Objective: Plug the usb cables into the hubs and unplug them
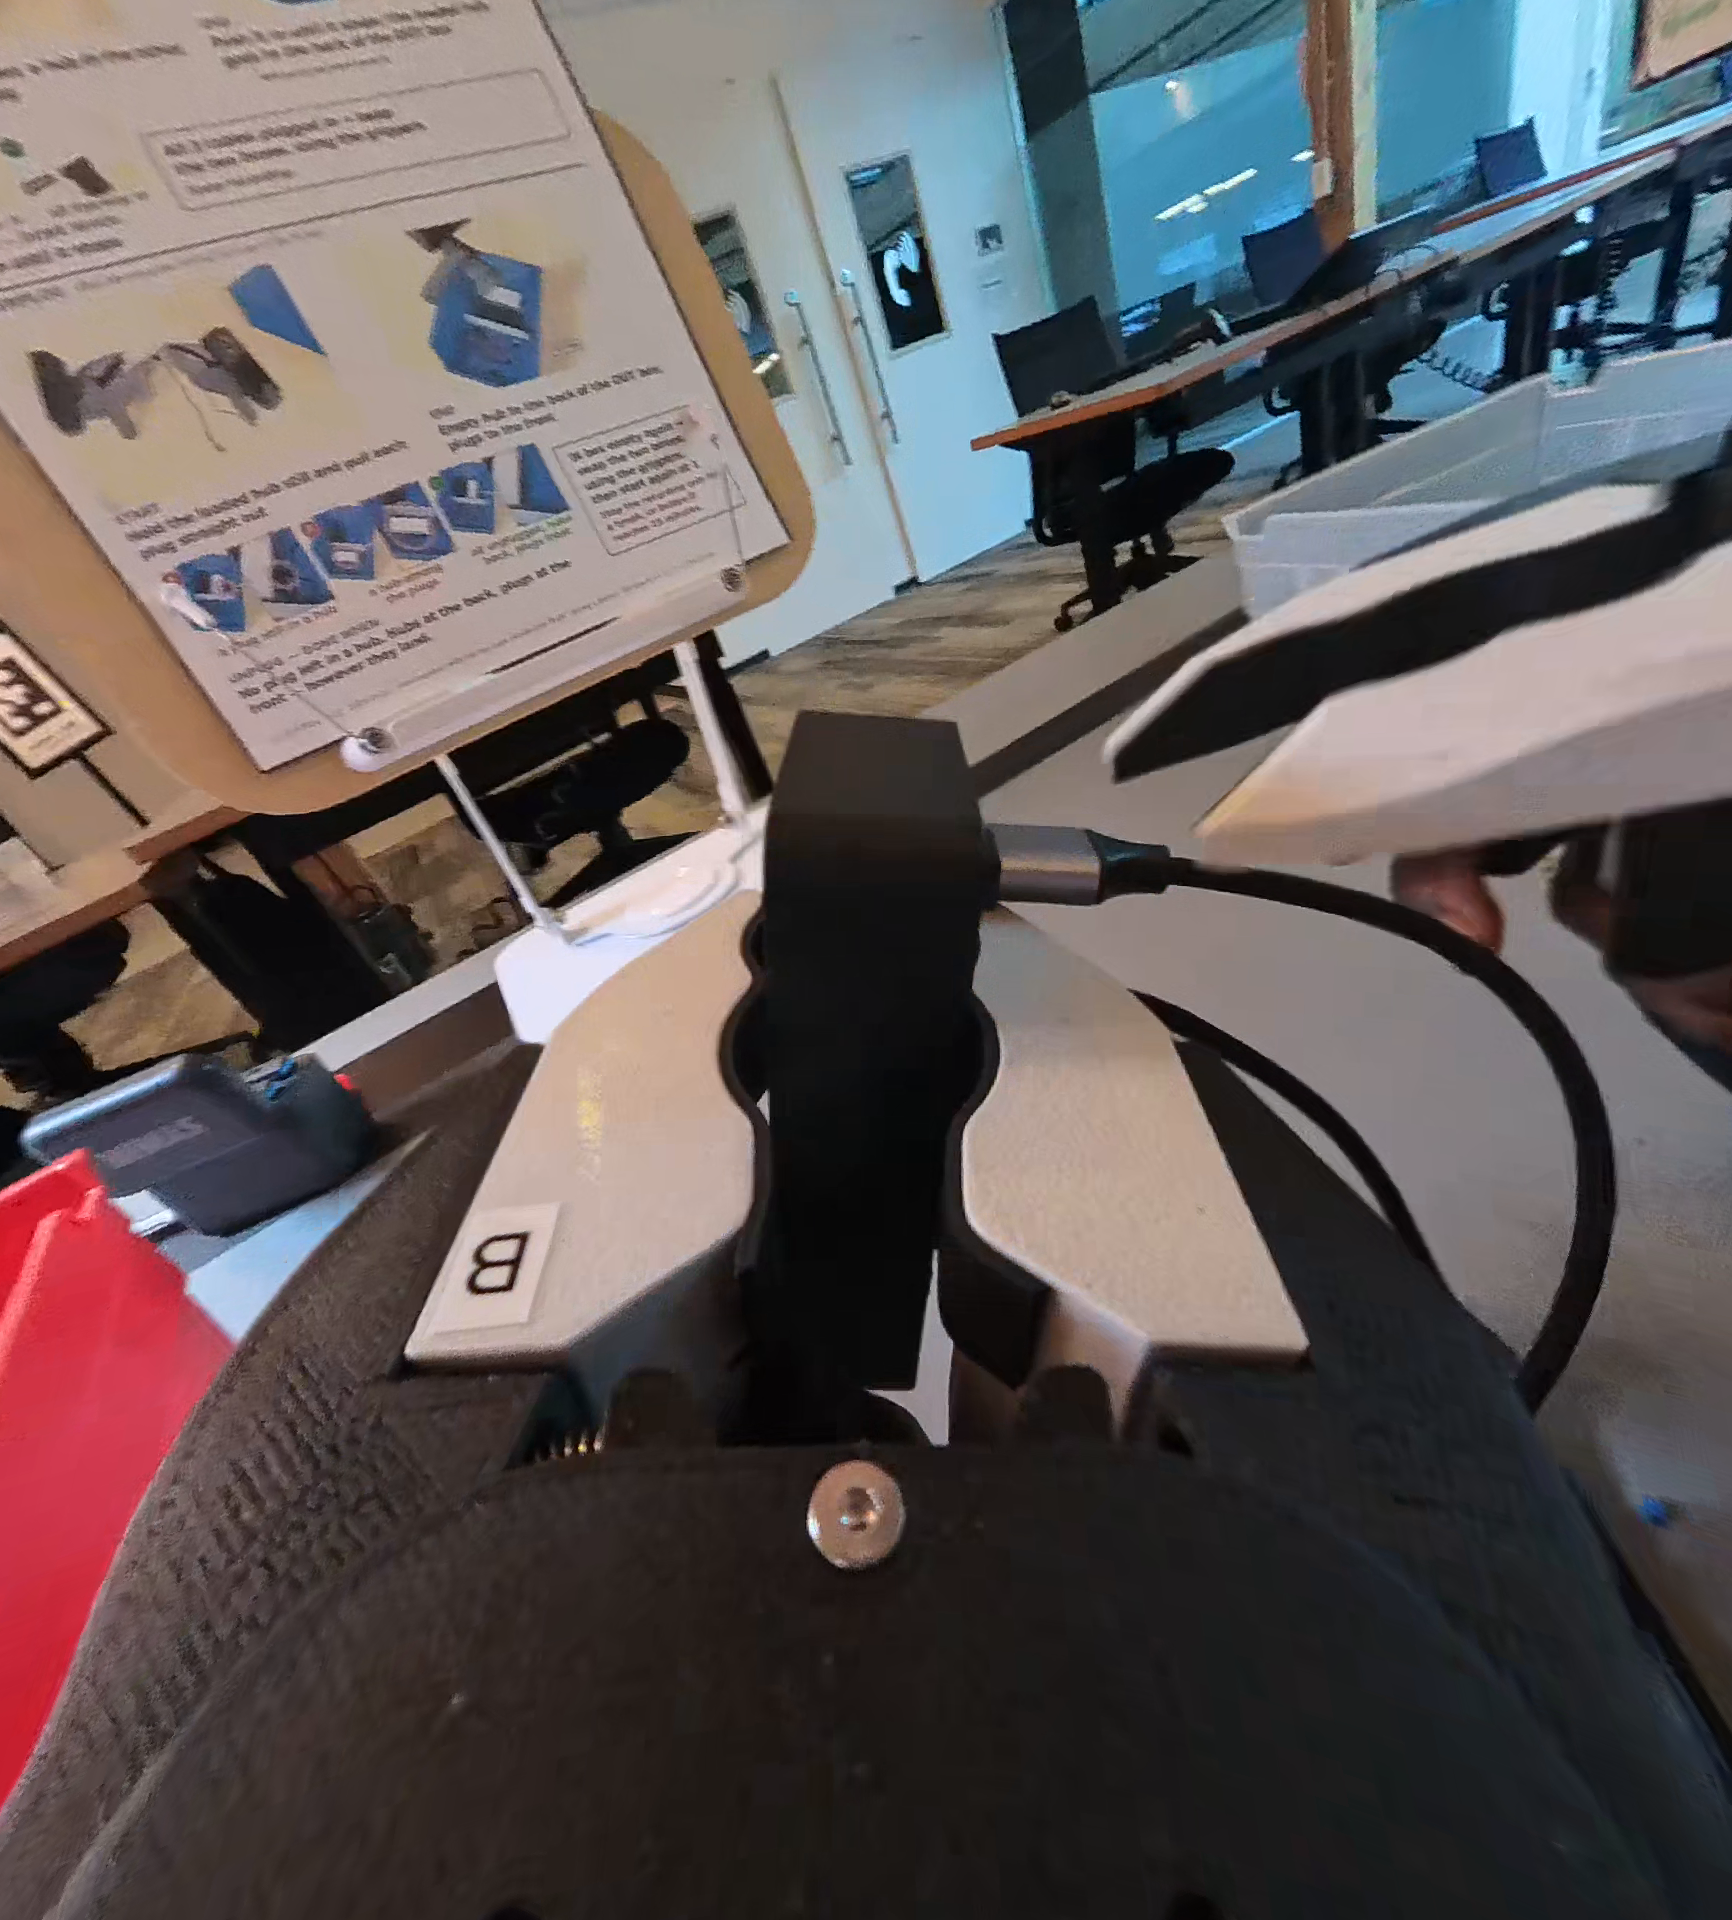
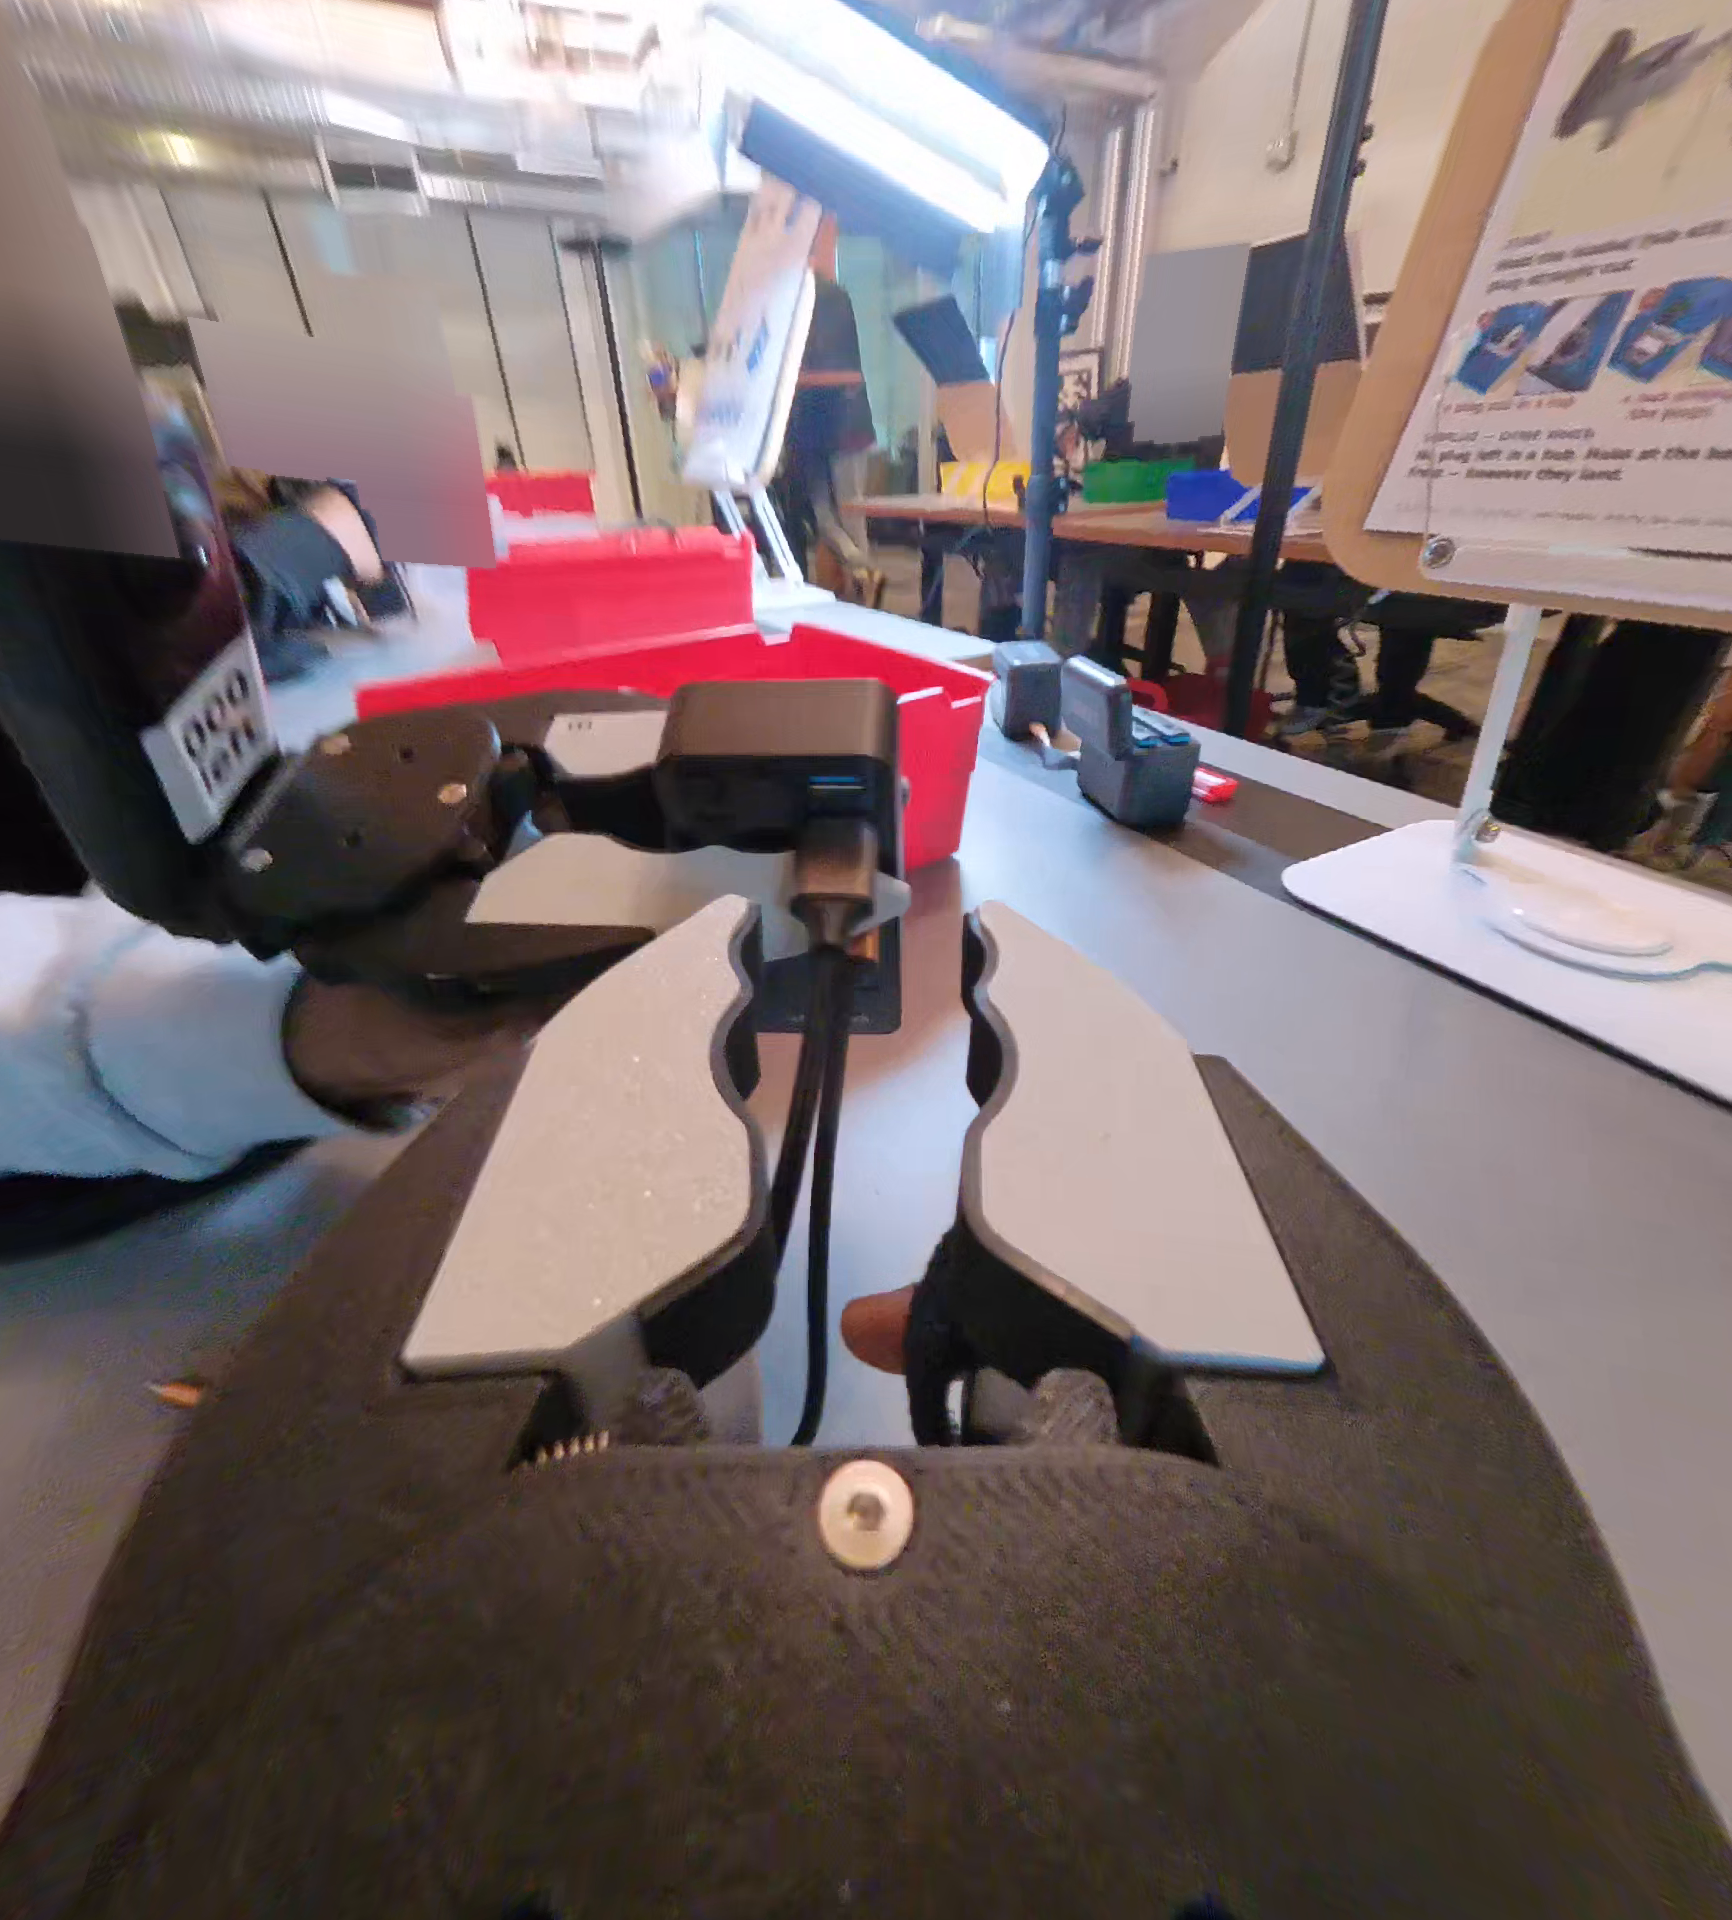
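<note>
Clamped in the left gripper (image 1: 867,1049), the rigid black hub (image 1: 872,935) holds steady, while the right gripper (image 2: 862,935), parted wide, should pinch the stiff metal plug (image 2: 831,873), not its limp cable (image 2: 815,1143).

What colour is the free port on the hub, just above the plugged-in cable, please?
Blue; the port on the black hub shows best in the right wrist view.

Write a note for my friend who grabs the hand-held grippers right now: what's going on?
Left hand-held gripper: shut on the black hub, held above the table.
Right hand-held gripper: open, fingers either side of the cable, just short of the plug.
Done: one plug sits in the hub's side port.
Left: close on the plug, pull it straight out. Two more grey hubs wait beyond the red bin.
</note>
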The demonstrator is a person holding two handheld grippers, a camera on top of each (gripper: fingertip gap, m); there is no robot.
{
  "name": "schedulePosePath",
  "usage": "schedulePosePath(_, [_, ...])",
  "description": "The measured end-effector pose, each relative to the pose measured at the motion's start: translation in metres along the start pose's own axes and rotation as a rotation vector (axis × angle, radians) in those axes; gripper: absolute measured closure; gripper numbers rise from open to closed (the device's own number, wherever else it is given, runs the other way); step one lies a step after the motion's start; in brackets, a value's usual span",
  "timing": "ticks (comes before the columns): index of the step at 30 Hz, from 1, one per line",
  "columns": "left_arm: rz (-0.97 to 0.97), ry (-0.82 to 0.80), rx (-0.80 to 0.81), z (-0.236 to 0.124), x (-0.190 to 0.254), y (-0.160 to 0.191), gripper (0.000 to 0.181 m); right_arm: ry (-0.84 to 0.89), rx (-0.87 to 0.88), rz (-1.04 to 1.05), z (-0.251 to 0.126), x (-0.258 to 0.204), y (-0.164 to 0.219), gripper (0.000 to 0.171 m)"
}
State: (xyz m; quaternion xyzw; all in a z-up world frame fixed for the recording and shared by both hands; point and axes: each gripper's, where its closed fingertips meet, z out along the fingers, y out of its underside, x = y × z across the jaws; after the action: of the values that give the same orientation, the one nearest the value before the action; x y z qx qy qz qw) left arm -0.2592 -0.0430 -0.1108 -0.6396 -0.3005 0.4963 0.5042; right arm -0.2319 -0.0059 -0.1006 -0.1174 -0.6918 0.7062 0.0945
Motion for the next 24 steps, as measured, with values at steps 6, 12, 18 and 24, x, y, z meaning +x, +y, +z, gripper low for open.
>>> schedulePosePath(6, [0.103,0.016,0.007,0.001,0.013,0.0,0.151,0.015,-0.042,-0.041,0.008,-0.006,0.011,0.147])
schedulePosePath(12, [0.023,0.03,-0.002,0.0,0.01,-0.001,0.151,0.044,-0.041,-0.062,0.012,-0.007,0.009,0.154])
schedulePosePath(18, [-0.132,0.077,-0.003,0.001,0.006,-0.004,0.15,0.123,-0.036,-0.118,0.016,-0.008,0.0,0.154])
schedulePosePath(24, [-0.154,-0.166,0.04,-0.004,-0.043,-0.015,0.151,0.099,-0.041,-0.139,0.01,-0.016,-0.005,0.154])
